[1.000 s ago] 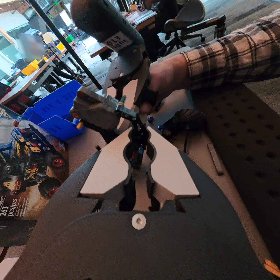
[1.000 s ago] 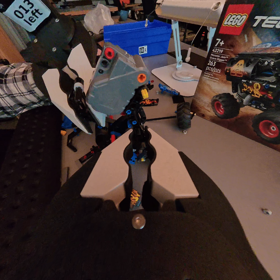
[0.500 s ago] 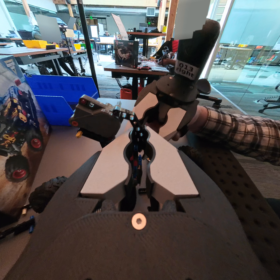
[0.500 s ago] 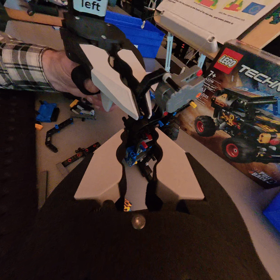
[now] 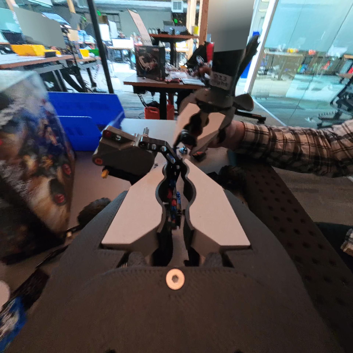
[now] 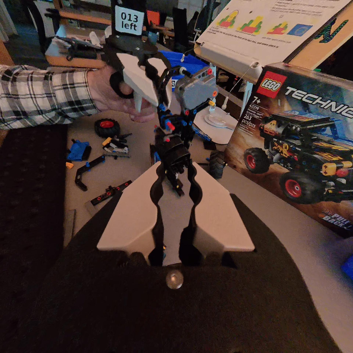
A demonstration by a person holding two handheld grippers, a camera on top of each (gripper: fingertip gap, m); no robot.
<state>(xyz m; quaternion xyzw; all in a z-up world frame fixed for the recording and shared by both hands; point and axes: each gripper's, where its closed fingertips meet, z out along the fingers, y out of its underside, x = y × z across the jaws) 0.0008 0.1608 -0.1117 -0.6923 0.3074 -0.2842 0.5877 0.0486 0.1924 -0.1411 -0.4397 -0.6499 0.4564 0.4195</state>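
A toy brick assembly, a black frame with blue and red pins and a grey block (image 5: 124, 150), hangs in the air between both grippers. My left gripper (image 5: 174, 162) is shut on the frame's black bent beam. In the right wrist view it comes in from the upper left (image 6: 158, 99), with the grey block (image 6: 194, 93) beside it. My right gripper (image 6: 175, 164) is closed at its tips on the bulky black end of the frame, and a thin tail reaches in between the fingers. The right gripper also shows in the left wrist view (image 5: 188, 147).
A toy set box (image 6: 286, 143) stands at the right on the grey table. Loose parts lie at the left: a red-hubbed wheel (image 6: 107, 127), a blue piece (image 6: 78, 150), a black bent beam (image 6: 86, 170). A white stand base (image 6: 215, 122), a blue bin (image 5: 82, 114) and a dark perforated mat (image 6: 28, 191) are around. The tips of one gripper are about 7 cm away from the tips of the other.
The right gripper has drawn back along the assembly, from deep between its fingers to just the tips. Both grippers have lifted and turned with the assembly over the table.
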